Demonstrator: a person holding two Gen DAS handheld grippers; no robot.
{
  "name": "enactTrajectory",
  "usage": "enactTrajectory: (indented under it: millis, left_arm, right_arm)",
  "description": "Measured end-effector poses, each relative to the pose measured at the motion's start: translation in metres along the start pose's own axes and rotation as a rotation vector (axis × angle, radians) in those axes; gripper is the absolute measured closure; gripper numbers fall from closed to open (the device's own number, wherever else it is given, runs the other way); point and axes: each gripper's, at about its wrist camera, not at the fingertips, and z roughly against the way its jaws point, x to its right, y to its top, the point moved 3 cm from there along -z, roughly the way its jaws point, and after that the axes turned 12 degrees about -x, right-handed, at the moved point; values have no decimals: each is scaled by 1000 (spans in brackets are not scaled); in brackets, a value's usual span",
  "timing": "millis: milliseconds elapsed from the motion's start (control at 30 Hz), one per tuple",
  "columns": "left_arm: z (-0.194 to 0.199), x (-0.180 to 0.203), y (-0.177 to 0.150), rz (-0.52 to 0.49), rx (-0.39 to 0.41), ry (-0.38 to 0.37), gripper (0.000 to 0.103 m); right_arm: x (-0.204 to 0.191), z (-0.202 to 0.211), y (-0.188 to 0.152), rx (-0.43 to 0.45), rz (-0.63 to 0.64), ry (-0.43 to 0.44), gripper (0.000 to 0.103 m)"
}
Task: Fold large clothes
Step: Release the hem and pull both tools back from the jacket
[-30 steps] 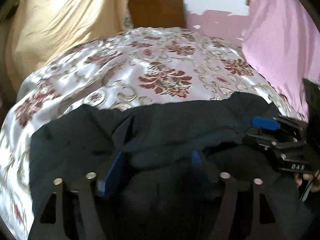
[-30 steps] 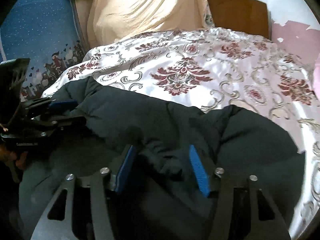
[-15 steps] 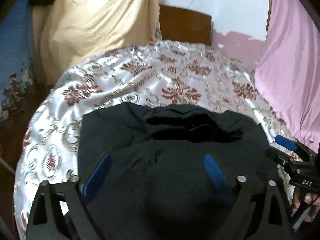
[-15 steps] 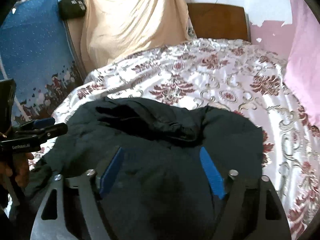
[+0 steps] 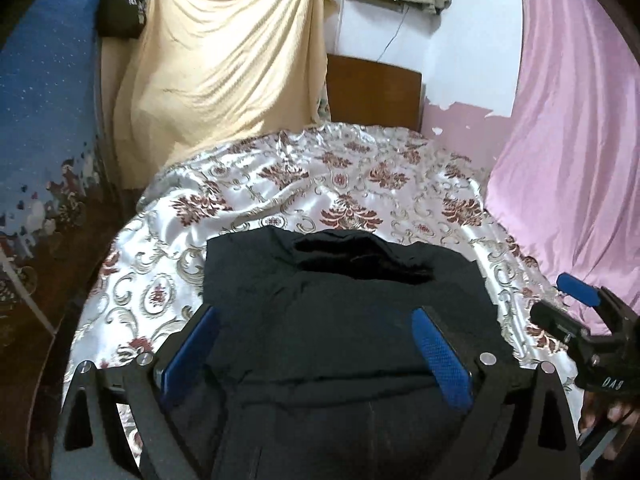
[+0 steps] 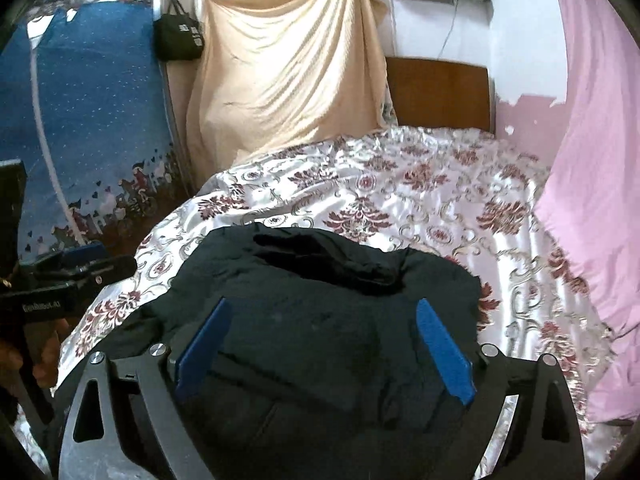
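Left tongs point(image 5: 316, 344): blue pads spread wide, gripping nothing; they hang above the near part of the garment, seen from their own camera
Right tongs point(image 6: 324, 340): blue pads also spread wide and empty, poised over the near half of the garment
Left tongs from the right camera point(image 6: 76, 268): at the far left edge, beside the bed, off the garment
Right tongs from the left camera point(image 5: 576, 308): at the far right edge, a hand point(image 5: 604, 416) on the handle
Garment point(image 5: 344, 320): large, dark, lying in a compact folded heap at the near end of the bed, a darker bunched fold along its far edge
Bed point(image 5: 320, 184): covered in a shiny white spread with red floral pattern, wooden headboard point(image 5: 372, 92) at the far end
Left of bed: tan sheet point(image 5: 224, 64) hanging, black bag point(image 5: 120, 12) above it, blue patterned cloth point(image 5: 44, 128)
Right of bed: pink curtain point(image 5: 572, 140)
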Motion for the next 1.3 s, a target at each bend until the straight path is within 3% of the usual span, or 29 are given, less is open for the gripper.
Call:
enactTrajectory:
  millis: [333,600,1033,1300]
  left_arm:
    - [74,2,-40,-36,72,30,5]
    - [110,2,-72,-55,91,32,4]
    - [134,-2,-124,-97,77,108,4]
    - [131,-15,-160,-68,29,120,4]
  right_arm:
    - [-28,73,-46,47,17,-6,11]
    - [-34,116,-72,62,4,-17,11]
    - [-41,148,-123,42,57,-70,11]
    - [-44,161,-147,25,87,-91,11]
